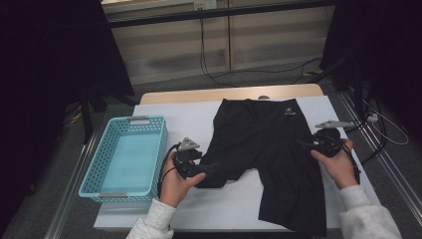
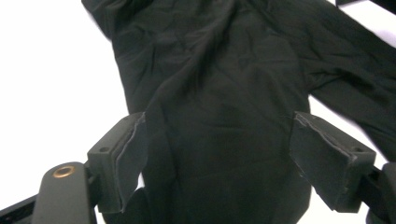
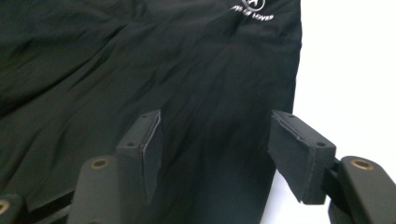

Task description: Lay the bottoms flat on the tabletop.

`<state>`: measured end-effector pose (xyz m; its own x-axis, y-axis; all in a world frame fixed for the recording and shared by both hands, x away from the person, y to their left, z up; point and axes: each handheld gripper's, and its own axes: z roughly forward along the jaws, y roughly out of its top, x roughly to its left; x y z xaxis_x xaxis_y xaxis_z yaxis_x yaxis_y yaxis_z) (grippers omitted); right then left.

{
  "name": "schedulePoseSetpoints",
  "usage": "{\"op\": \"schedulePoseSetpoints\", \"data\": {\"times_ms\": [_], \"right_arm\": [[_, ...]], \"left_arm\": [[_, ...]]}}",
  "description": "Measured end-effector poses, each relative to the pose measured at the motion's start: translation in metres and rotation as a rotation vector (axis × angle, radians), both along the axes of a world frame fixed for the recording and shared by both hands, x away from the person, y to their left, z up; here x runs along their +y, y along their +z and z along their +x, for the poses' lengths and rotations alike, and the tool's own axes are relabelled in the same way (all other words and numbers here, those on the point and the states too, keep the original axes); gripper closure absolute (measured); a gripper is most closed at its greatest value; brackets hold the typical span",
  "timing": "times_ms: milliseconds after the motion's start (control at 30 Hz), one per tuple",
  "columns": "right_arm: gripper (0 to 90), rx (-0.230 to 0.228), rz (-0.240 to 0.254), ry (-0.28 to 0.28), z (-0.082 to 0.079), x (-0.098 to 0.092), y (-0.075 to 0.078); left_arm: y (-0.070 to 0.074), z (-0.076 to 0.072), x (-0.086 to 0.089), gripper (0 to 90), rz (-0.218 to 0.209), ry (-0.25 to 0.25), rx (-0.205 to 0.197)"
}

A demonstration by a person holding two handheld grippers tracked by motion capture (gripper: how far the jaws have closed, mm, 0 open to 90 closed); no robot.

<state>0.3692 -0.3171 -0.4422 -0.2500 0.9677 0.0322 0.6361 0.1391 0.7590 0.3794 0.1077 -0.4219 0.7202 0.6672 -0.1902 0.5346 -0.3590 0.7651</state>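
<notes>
Two spread grippers flank the black shorts [image 1: 271,149], laid lengthwise near-to-far on the white table [image 1: 179,117]: the left gripper [image 1: 211,167] is placed at the near-left leg, the right gripper [image 1: 303,144] at the right edge, nothing pinched.

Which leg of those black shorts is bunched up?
The leg by the left gripper, beside the blue basket; the other leg lies flat and long.

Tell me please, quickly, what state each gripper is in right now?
Left gripper: open, jaws apart with a fold of the black shorts between them, pads not pressing.
Right gripper: open above the shorts, holding nothing.
</notes>
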Motion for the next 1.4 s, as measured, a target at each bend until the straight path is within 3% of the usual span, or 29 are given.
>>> {"op": "schedulePoseSetpoints", "data": {"times_ms": [200, 433, 533, 667, 767, 867, 1100, 1400], "right_arm": [[33.5, -0.005, 0.014, 0.001, -0.041, 0.008, -0.008], [31.9, 0.01, 0.009, -0.014, -0.062, 0.007, -0.018], [32.9, 0.017, 0.005, -0.037, -0.065, 0.003, -0.018], [37.7, 0.033, -0.015, -0.027, -0.067, 0.001, -0.02], [46.9, 0.035, -0.02, -0.021, -0.07, -0.002, -0.024], [49.5, 0.033, 0.007, -0.023, -0.071, -0.005, -0.023], [35.5, -0.021, 0.011, 0.021, -0.068, 0.002, -0.013], [30.7, -0.053, 0.011, 0.107, -0.065, 0.028, -0.004]], "left_arm": [[0.005, 0.003, -0.003, 21.7, -0.014, -0.012, -0.007], [0.001, 0.004, -0.005, 21.7, 0.003, -0.028, 0.013], [0.001, 0.004, -0.004, 21.9, 0.006, -0.03, 0.009], [0.0, 0.004, -0.004, 21.8, 0.007, -0.032, 0.014], [0.0, 0.005, -0.003, 21.9, 0.009, -0.033, 0.015], [0.001, 0.005, -0.001, 21.9, 0.001, -0.024, 0.016], [0.0, 0.004, 0.003, 23.1, 0.006, -0.021, 0.014], [0.002, 0.0, 0.003, 28.9, 0.008, -0.047, 0.019]]}}
